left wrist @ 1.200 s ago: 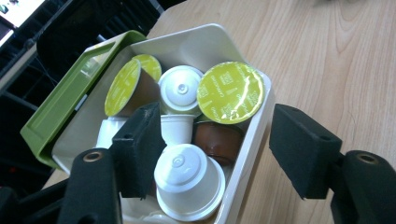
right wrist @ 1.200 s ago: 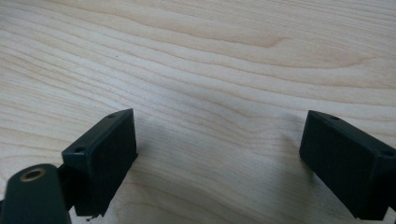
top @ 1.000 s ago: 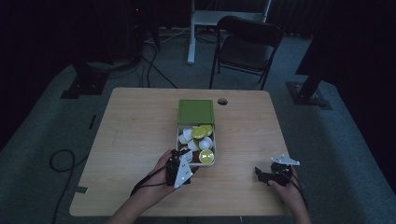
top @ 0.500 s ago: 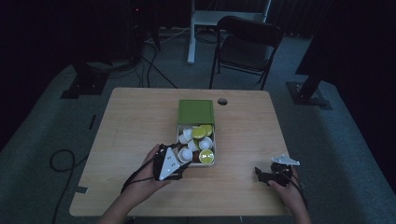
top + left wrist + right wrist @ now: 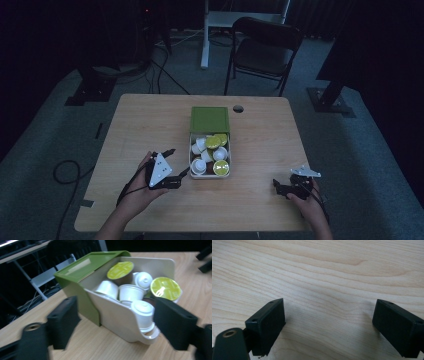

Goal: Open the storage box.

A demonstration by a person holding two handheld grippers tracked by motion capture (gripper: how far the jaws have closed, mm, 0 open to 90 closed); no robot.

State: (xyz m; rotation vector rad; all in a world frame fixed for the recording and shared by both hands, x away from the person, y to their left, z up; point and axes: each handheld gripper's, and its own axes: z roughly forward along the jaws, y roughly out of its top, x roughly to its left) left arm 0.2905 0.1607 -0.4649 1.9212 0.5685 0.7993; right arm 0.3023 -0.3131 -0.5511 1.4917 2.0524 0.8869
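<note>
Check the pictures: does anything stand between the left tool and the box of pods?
Nothing visible does. The left tool sits just left of the box, its jaws open and empty, having just been opening. In the left gripper view only bare table lies between the jaws and the box's near wall.

Ahead of the left tool [image 5: 115,322], its black fingers [image 5: 62,322] were blurred and hid the box's [image 5: 112,312] near lower corners; the bottom edge cut off their bases, and the capsules [image 5: 130,292] hid those beneath
</note>
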